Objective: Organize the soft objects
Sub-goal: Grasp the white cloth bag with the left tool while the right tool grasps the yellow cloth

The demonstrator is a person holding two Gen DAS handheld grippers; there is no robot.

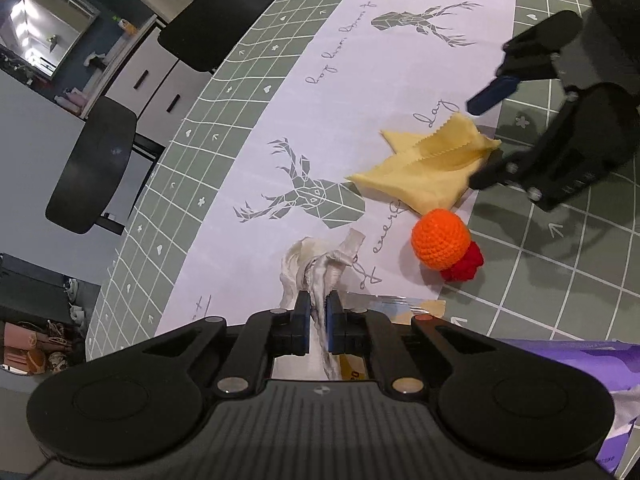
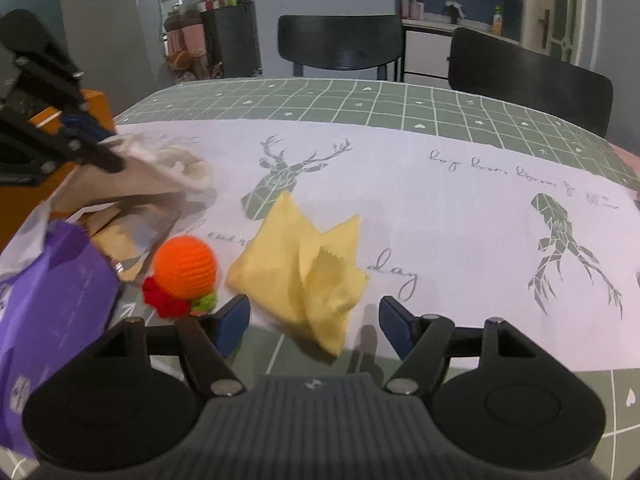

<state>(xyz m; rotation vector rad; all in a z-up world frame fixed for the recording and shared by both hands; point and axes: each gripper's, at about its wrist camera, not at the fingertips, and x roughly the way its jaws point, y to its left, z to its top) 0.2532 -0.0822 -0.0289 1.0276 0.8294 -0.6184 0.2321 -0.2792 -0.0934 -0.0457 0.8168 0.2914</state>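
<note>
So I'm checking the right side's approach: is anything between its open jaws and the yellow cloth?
Nothing visible. The right gripper is open, the yellow cloth directly ahead; the orange crochet ball sits off to one side.

You could read only a little here. The white runner [image 2: 460,216] on the table carried grey looping script, and the one word that came out clearly was "day" [image 2: 394,273], just beside the yellow cloth [image 2: 304,276]. The line further along the runner [image 2: 520,180] was too looped for you to make out. The small print on the purple bag [image 2: 52,304] was blurred and unreadable.
</note>
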